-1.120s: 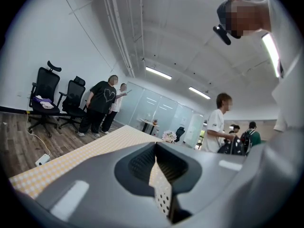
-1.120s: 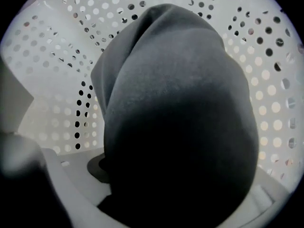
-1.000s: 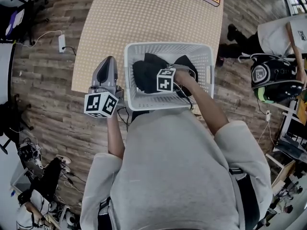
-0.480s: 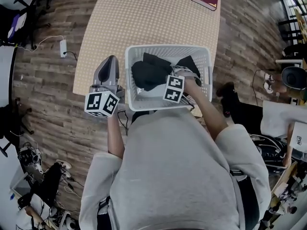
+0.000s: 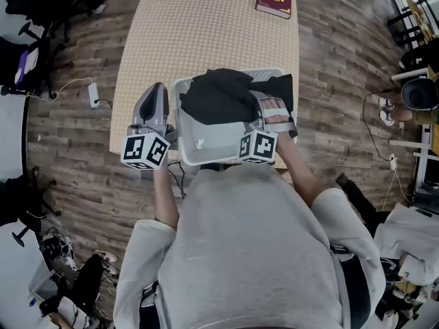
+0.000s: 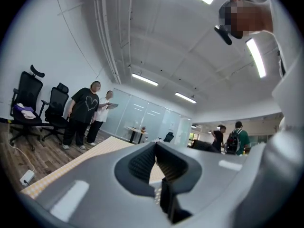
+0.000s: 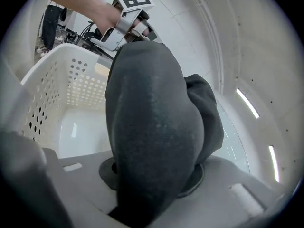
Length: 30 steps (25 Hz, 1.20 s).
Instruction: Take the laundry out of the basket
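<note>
Step in hand: lifting out. Right gripper (image 5: pixel 266 112), jaws just now closing, is clamping the dark laundry (image 5: pixel 219 94), which is bulging above the basket (image 5: pixel 206 142) rim. Left gripper (image 5: pixel 152 105) is sitting beside the basket, jaws together, seemingly empty. Next move is probably calling for carrying the laundry clear onto the table (image 5: pixel 206 26).

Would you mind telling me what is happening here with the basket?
A person is working with two handheld grippers at a white laundry basket on the table. The right gripper has just closed its jaws on a dark garment and holds it up over the basket. The left gripper sits beside the basket's left rim, jaws together, with no laundry in it.
</note>
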Available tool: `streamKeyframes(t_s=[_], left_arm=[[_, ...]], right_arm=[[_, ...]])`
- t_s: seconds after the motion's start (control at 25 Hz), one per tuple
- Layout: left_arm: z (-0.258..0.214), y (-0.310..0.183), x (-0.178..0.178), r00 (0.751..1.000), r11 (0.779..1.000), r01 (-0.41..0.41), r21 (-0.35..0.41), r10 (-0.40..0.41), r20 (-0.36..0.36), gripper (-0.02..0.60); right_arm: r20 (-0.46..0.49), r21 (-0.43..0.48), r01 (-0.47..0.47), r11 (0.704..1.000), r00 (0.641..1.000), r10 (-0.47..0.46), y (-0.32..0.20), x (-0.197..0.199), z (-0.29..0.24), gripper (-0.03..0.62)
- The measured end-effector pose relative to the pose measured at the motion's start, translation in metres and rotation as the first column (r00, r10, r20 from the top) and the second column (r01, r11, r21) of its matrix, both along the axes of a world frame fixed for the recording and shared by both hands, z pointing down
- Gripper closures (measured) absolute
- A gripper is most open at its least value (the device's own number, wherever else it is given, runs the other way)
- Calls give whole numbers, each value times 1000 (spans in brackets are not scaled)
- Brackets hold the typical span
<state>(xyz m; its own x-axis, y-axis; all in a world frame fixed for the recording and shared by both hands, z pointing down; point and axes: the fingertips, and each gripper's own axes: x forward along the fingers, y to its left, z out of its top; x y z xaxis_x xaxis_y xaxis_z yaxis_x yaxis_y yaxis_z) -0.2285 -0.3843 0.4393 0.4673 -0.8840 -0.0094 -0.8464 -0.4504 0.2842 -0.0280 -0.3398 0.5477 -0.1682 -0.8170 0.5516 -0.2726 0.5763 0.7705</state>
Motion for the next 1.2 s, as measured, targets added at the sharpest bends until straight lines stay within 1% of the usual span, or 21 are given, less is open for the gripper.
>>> streamKeyframes(t_s=[0.08,0.2,0.32,0.4,0.48,0.56,0.6,0.68,0.76,0.8,0.84,0.88,0.92,0.96,1.08,1.2], left_arm=[[-6,0,7,1000,1000,-15,12,15,5,569],[-13,3,16,999,999,-34,25,33,10,569],[-18,5,24,999,998,-43,34,43,16,569],[-20,7,28,999,998,-45,35,44,21,569],[-20,8,30,999,998,-45,35,44,25,569],[-20,9,31,999,998,-45,36,44,26,569],[-21,10,33,999,998,-45,38,44,28,569],[-23,12,38,998,998,-46,41,45,33,569],[-25,13,42,998,998,-45,41,43,37,569],[-26,14,44,998,998,-44,41,43,38,569],[-27,16,48,998,998,-44,41,43,40,569],[-27,17,53,998,998,-45,41,43,43,569],[-28,19,59,998,998,-46,40,44,48,569],[-28,21,66,998,998,-46,39,44,53,569],[-26,29,89,997,999,-42,31,39,73,569],[-24,39,104,996,999,-31,30,28,88,569]], right_arm=[[27,20,-15,1000,1000,15,-4,2,-5,468],[88,18,-43,999,995,41,-6,3,-10,467],[215,-9,-82,997,973,82,-11,7,-20,464],[323,-37,-108,994,940,114,-16,10,-30,464],[444,-71,-126,990,884,144,-20,11,-41,464],[571,-117,-130,985,802,174,-23,10,-51,465],[632,-143,-126,982,752,188,-24,10,-56,465],[739,-189,-101,977,641,209,-24,10,-66,467],[821,-218,-54,974,529,213,-24,8,-75,467],[852,-226,-30,974,479,212,-22,7,-80,467],[875,-230,-10,973,436,211,-21,8,-84,467],[891,-230,5,973,402,208,-19,10,-88,468],[902,-227,15,974,380,205,-18,12,-90,468],[908,-223,21,974,367,200,-17,15,-92,468],[919,-213,41,976,349,185,-13,27,-96,469],[932,-193,75,978,325,159,-6,34,-104,469]])
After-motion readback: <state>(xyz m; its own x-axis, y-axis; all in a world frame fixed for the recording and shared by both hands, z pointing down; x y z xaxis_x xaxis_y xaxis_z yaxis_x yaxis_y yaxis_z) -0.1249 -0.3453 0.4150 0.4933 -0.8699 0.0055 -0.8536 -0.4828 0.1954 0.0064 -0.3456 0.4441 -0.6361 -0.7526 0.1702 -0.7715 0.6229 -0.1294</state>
